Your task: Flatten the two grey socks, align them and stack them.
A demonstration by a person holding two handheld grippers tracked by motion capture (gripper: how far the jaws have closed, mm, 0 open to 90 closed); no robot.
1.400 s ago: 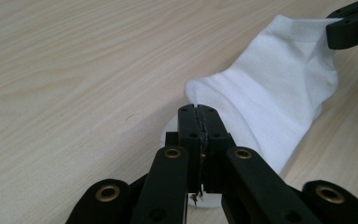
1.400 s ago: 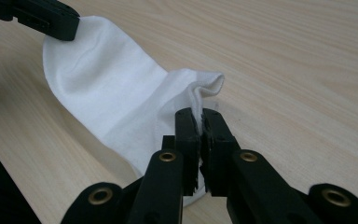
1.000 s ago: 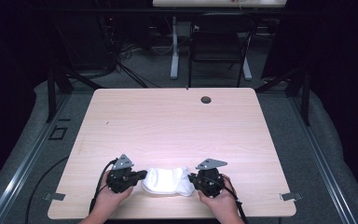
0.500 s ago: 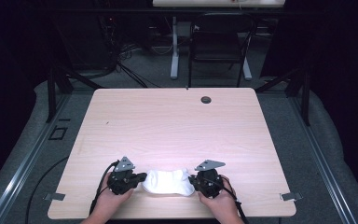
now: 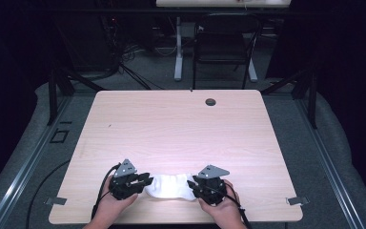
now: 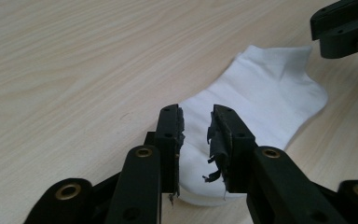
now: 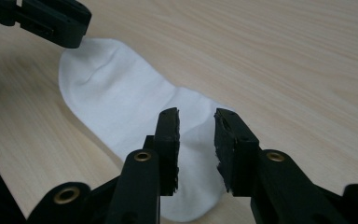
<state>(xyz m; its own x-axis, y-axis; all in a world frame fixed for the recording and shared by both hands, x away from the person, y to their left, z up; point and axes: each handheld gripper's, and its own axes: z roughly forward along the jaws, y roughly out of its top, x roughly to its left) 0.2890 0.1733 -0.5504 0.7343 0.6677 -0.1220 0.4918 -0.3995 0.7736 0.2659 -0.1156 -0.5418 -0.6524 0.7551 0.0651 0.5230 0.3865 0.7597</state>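
The table [image 5: 181, 138] is big, made of light wood, and it sits on a grey floor [image 5: 343, 157]. A dark chair [image 5: 223, 47] stands far behind it, next to a white table leg [image 5: 178, 52]. Near the back edge of the table there is a small round hole [image 5: 210, 102].

A white sock [image 5: 169, 186] lies flat on the table, close to the front edge, where the person sits. It stretches from side to side between the two grippers. In the left gripper view, the sock [image 6: 256, 112] runs away from the jaws toward the other gripper in the top corner. In the right gripper view, the sock [image 7: 121, 102] does the same.

The person's left hand [image 5: 112, 207] holds the left gripper [image 5: 145, 180] at the left end of the sock. The right hand [image 5: 224, 210] holds the right gripper [image 5: 191, 184] at the right end.

The jaws of the left gripper [image 6: 196, 128] have just been opening. They stand apart now with a gap between them. The sock lies under the gap, and the jaws do not pinch it.

The jaws of the right gripper [image 7: 196, 128] have just been opening too. They also stand apart, over their end of the sock. They have let go of it.
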